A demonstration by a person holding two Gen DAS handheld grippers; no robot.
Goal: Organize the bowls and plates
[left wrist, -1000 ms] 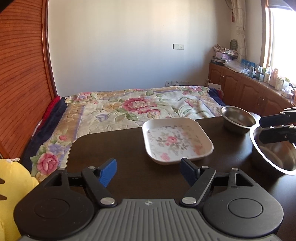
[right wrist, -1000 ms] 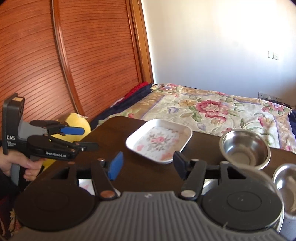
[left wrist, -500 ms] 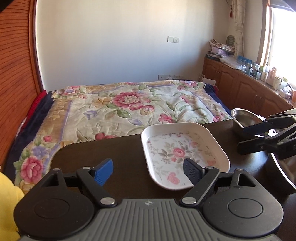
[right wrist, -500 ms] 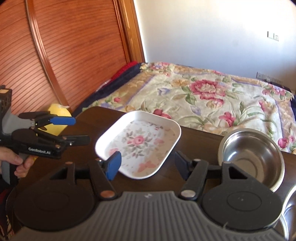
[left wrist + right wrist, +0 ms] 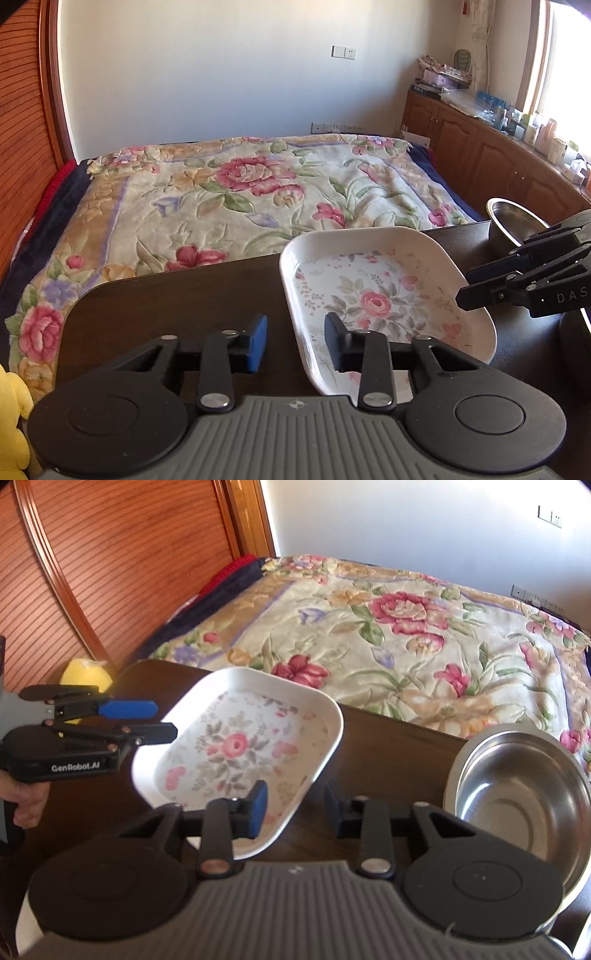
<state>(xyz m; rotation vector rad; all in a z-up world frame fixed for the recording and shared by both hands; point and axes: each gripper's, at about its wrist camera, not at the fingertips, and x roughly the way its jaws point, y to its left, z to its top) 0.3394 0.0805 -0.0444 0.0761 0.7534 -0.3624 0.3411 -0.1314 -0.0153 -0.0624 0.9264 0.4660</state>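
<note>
A white square plate with a flower pattern [image 5: 373, 299] lies on the dark table; it also shows in the right wrist view [image 5: 240, 753]. My left gripper [image 5: 295, 341] is open, its jaws on either side of the plate's near left rim. My right gripper [image 5: 295, 808] is open, its jaws on either side of the plate's near right corner. A steel bowl [image 5: 517, 794] stands right of the plate and shows in the left wrist view [image 5: 513, 221] behind the right gripper [image 5: 480, 284]. The left gripper [image 5: 155, 720] shows at the plate's left edge.
The dark wooden table [image 5: 177, 295] stands against a bed with a floral blanket [image 5: 240, 192]. A second steel bowl's edge [image 5: 576, 332] shows at far right. A yellow soft toy [image 5: 86, 672] lies left of the table. Wooden cabinets [image 5: 480, 155] line the right wall.
Both grippers have moved in toward the flowered plate and narrowed their jaws somewhat, so its edges now lie between them. The plate and bowls have not moved.
</note>
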